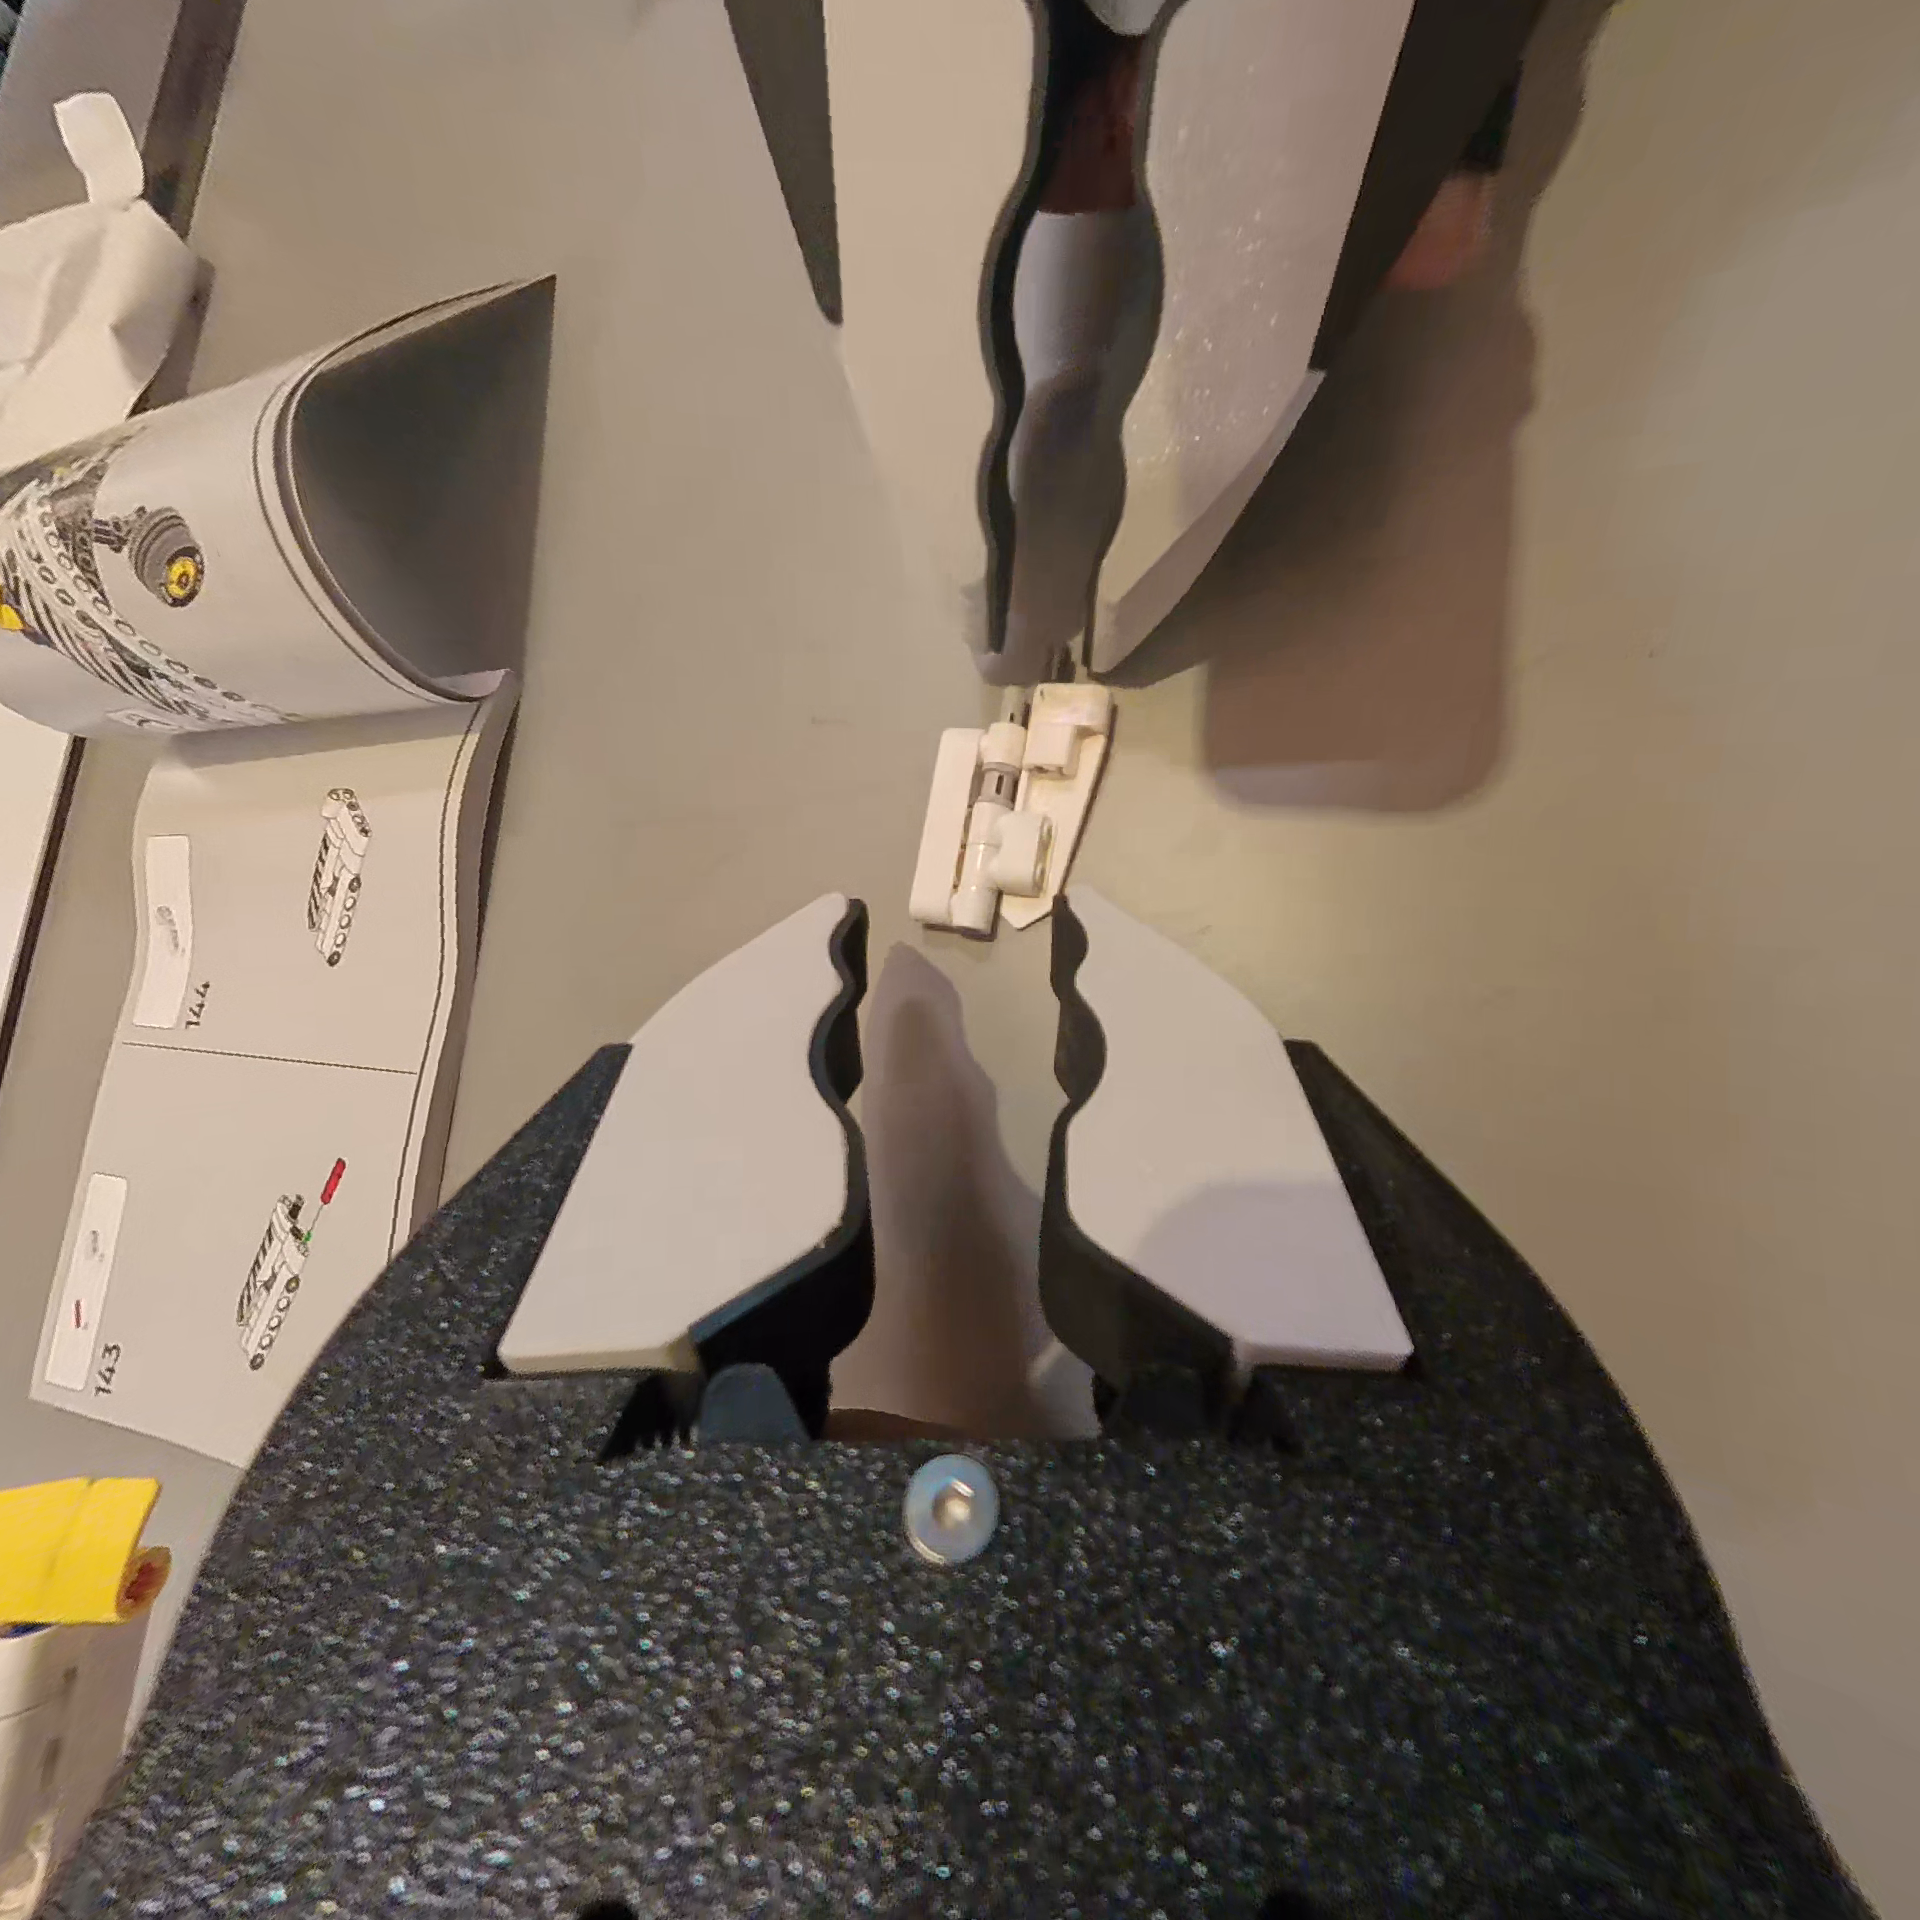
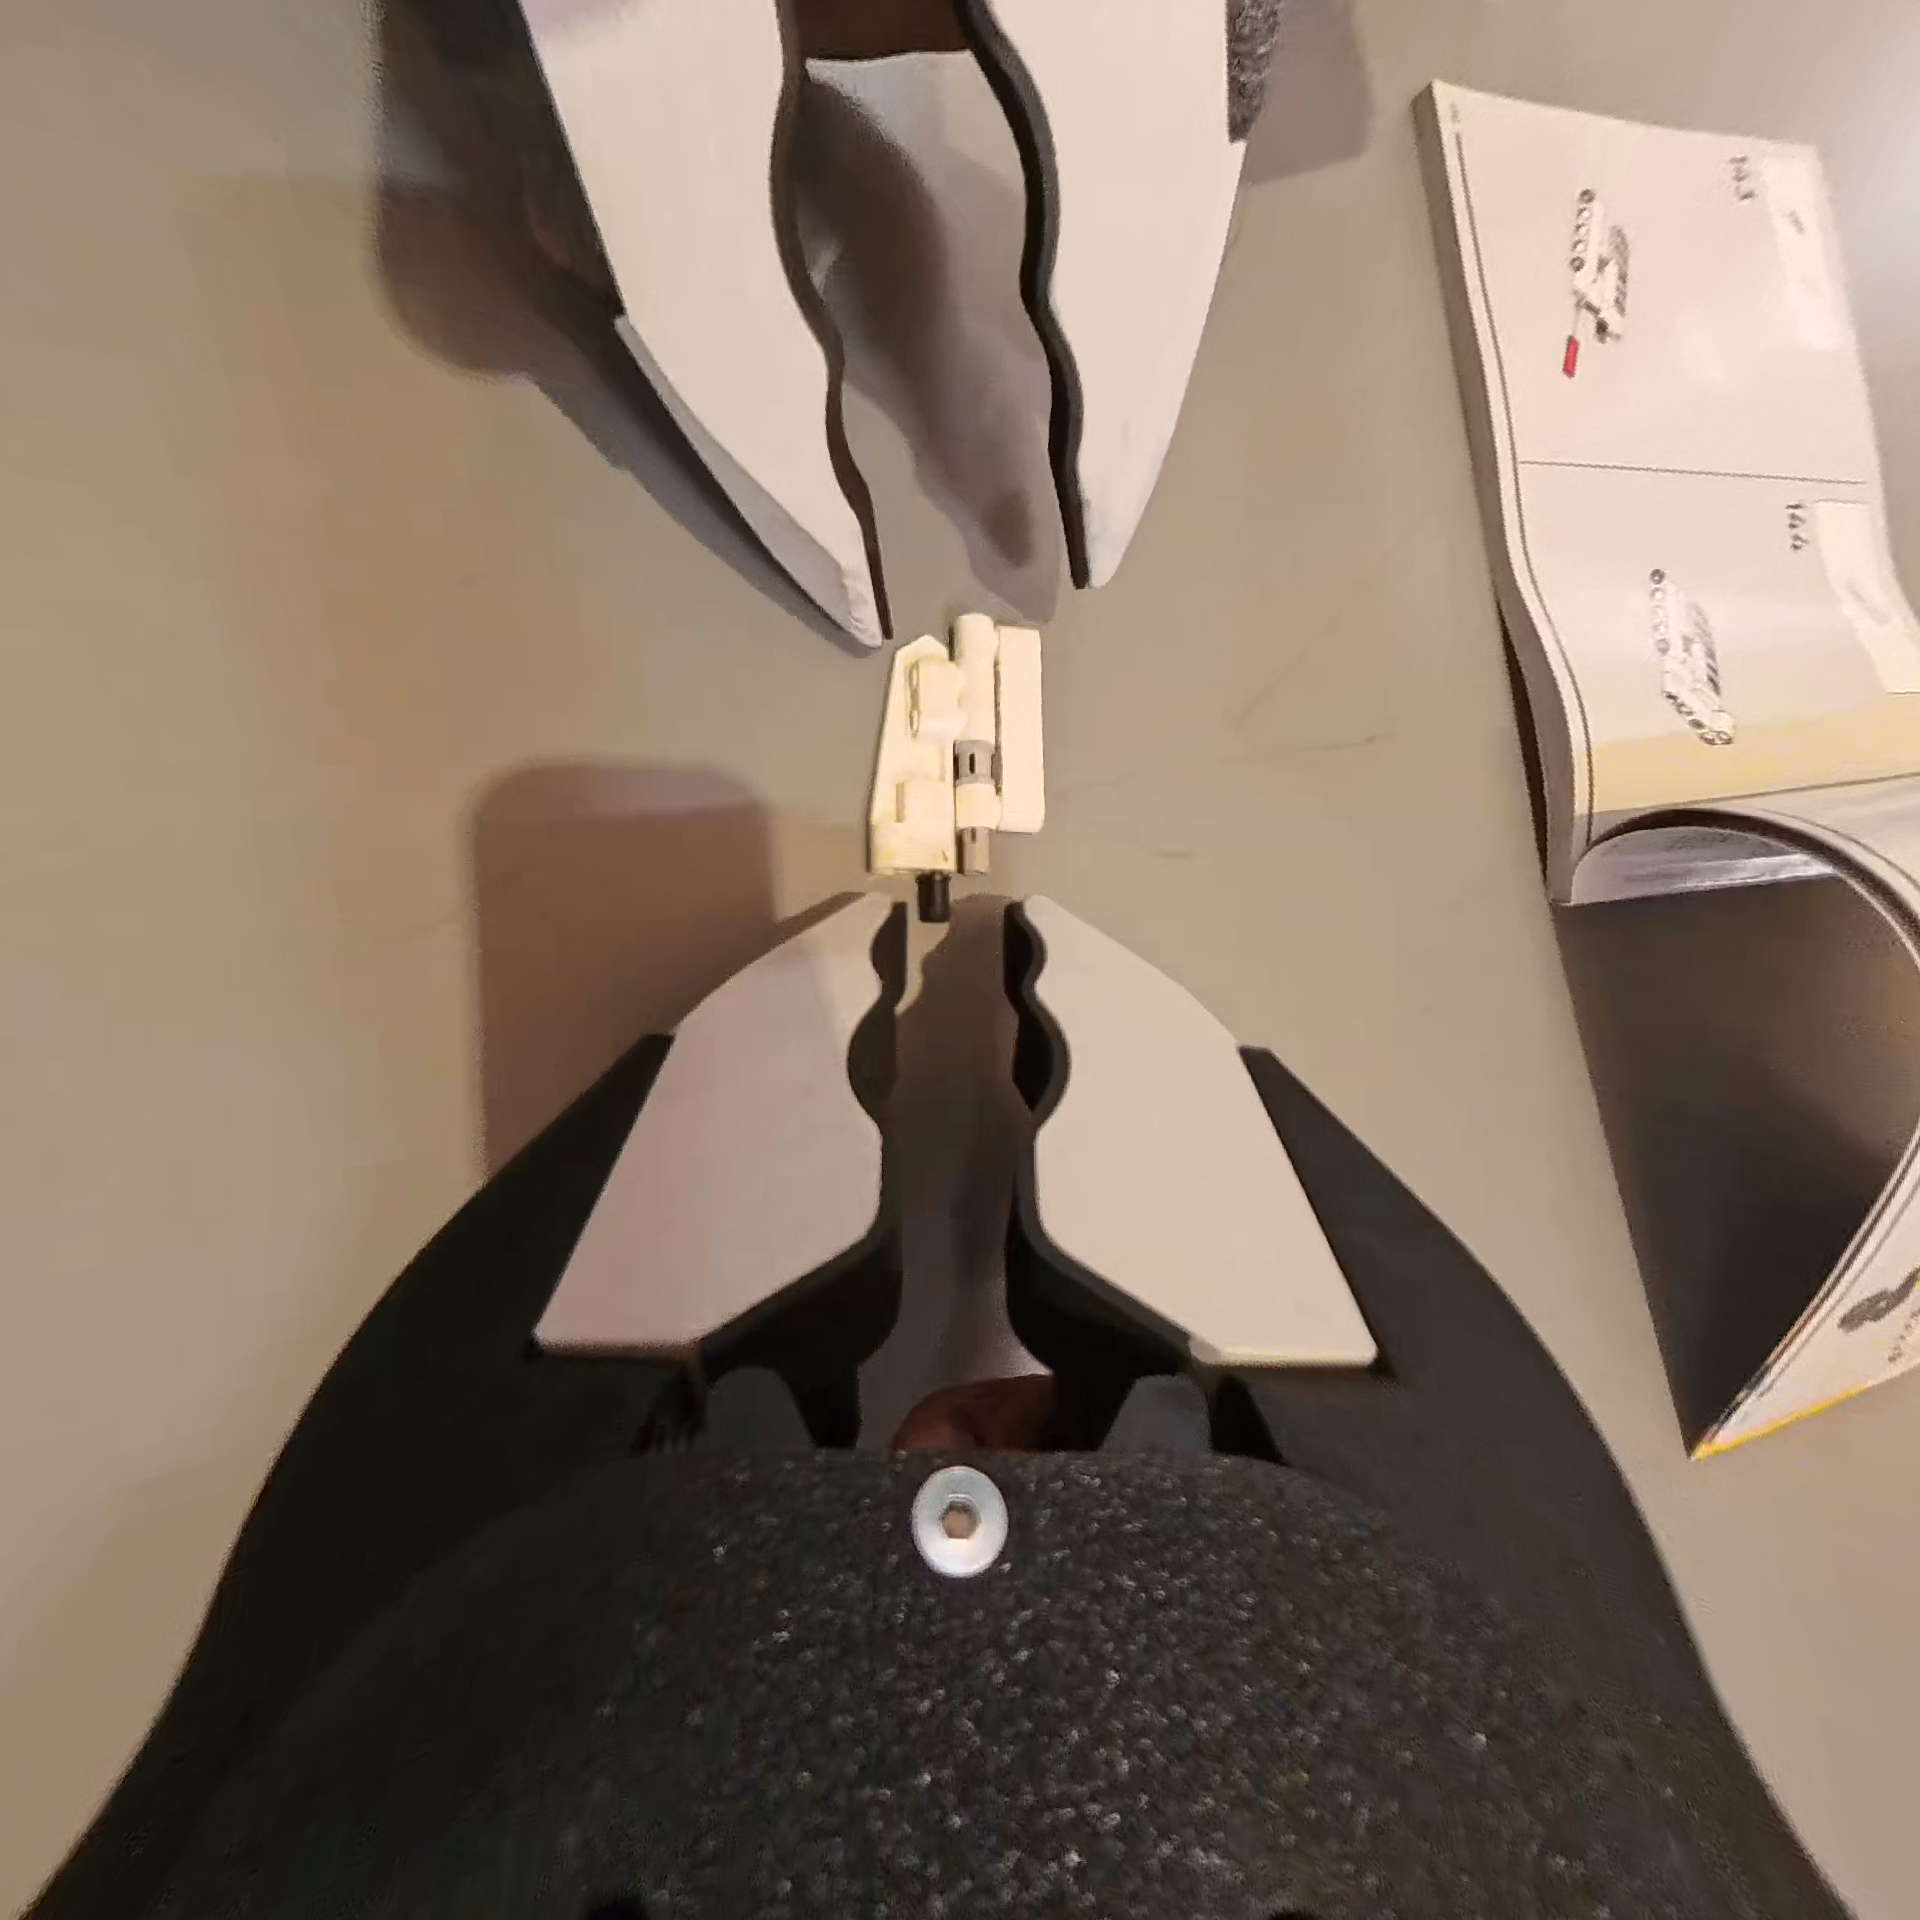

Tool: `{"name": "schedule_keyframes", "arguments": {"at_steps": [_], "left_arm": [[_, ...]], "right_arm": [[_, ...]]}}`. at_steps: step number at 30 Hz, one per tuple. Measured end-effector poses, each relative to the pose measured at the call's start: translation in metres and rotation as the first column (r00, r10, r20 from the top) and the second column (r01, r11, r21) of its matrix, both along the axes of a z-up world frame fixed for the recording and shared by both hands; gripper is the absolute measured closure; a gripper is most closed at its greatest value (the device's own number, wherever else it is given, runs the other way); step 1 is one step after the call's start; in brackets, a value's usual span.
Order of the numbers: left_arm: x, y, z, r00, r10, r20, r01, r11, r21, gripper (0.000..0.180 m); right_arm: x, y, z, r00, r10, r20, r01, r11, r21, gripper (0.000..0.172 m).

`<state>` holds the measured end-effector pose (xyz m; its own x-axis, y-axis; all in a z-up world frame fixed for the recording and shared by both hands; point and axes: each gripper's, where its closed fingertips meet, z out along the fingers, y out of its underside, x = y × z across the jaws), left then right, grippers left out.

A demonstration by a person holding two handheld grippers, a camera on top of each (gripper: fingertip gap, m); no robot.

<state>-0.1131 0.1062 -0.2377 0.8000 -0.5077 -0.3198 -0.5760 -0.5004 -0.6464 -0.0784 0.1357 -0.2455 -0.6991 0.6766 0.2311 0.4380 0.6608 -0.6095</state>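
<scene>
A small white building-brick assembly (image 1: 992, 821) lies flat on the grey table (image 1: 675, 623) between my two grippers, which face each other. My left gripper (image 1: 961, 909) is open and holds nothing. Its fingertips stand just short of the assembly's near end, and the right fingertip (image 1: 1075, 914) is close to its corner. In the right wrist view the assembly (image 2: 956, 748) has a short black pin (image 2: 932, 896) sticking out of its near end. My right gripper (image 2: 951, 906) is open. The pin stands between its tips, near the left one, with a gap on the other side.
An open instruction booklet (image 1: 281, 987) with a curled page lies left of the left gripper; it also shows in the right wrist view (image 2: 1683, 468) at the right. Crumpled white paper (image 1: 73, 260) sits at the far left. A yellow piece (image 1: 73, 1548) lies at the lower left. About 5 cm separates my left fingertips from my right. The yellow piece (image 1: 73, 1548) is closer to my left gripper, around 12 cm from its tips; the right tips are 20 cm off.
</scene>
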Motion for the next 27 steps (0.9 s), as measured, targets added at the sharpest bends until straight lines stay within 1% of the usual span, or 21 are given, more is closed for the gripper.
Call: {"name": "schedule_keyframes", "arguments": {"at_steps": [3,7,9,12,14,16,18,20,22,24,26,27], "left_arm": [[0.000,0.000,0.000,1.000,-0.005,0.004,0.005,1.000,0.000,0.146],[-0.001,-0.001,0.002,1.000,-0.022,-0.014,0.023,1.000,0.019,0.144],[0.000,-0.002,0.007,0.999,-0.041,-0.008,0.042,0.998,0.047,0.141],[0.005,-0.002,0.015,0.997,-0.081,0.008,0.080,0.991,0.103,0.134],[0.010,-0.003,0.016,0.993,-0.113,-0.010,0.114,0.985,0.127,0.131],[0.015,-0.003,0.015,0.989,-0.142,-0.039,0.146,0.980,0.137,0.128],[0.018,-0.001,0.013,0.986,-0.154,-0.060,0.162,0.976,0.146,0.129],[0.017,0.001,0.011,0.984,-0.147,-0.102,0.162,0.975,0.154,0.132],[0.017,0.002,0.011,0.982,-0.149,-0.112,0.167,0.972,0.166,0.144],[0.022,0.000,0.012,0.984,-0.168,-0.065,0.177,0.971,0.163,0.167],[0.023,-0.001,0.013,0.988,-0.154,0.021,0.150,0.980,0.131,0.173],[0.024,-0.001,0.014,0.987,-0.137,0.085,0.128,0.986,0.108,0.173]], "right_arm": [[0.000,-0.003,-0.002,0.999,0.029,0.014,-0.029,1.000,0.001,0.167],[0.000,-0.006,-0.001,0.999,0.044,0.005,-0.044,0.999,-0.016,0.167],[0.001,-0.006,0.004,0.999,0.034,0.010,-0.033,0.996,-0.079,0.167],[0.002,-0.009,0.017,0.999,0.015,0.034,-0.007,0.973,-0.229,0.168],[0.004,-0.011,0.025,0.998,0.012,0.062,0.008,0.948,-0.318,0.168],[0.005,-0.012,0.031,0.997,0.006,0.079,0.024,0.926,-0.377,0.168],[0.005,-0.014,0.035,0.994,-0.002,0.108,0.050,0.897,-0.439,0.168],[0.007,-0.018,0.039,0.990,0.002,0.142,0.070,0.862,-0.502,0.168],[0.009,-0.021,0.041,0.984,0.008,0.176,0.091,0.832,-0.547,0.168],[0.008,-0.021,0.043,0.978,-0.001,0.209,0.127,0.797,-0.590,0.168],[0.006,-0.019,0.045,0.969,-0.013,0.248,0.174,0.751,-0.637,0.168],[0.005,-0.018,0.046,0.965,-0.017,0.262,0.191,0.731,-0.655,0.168]]}}
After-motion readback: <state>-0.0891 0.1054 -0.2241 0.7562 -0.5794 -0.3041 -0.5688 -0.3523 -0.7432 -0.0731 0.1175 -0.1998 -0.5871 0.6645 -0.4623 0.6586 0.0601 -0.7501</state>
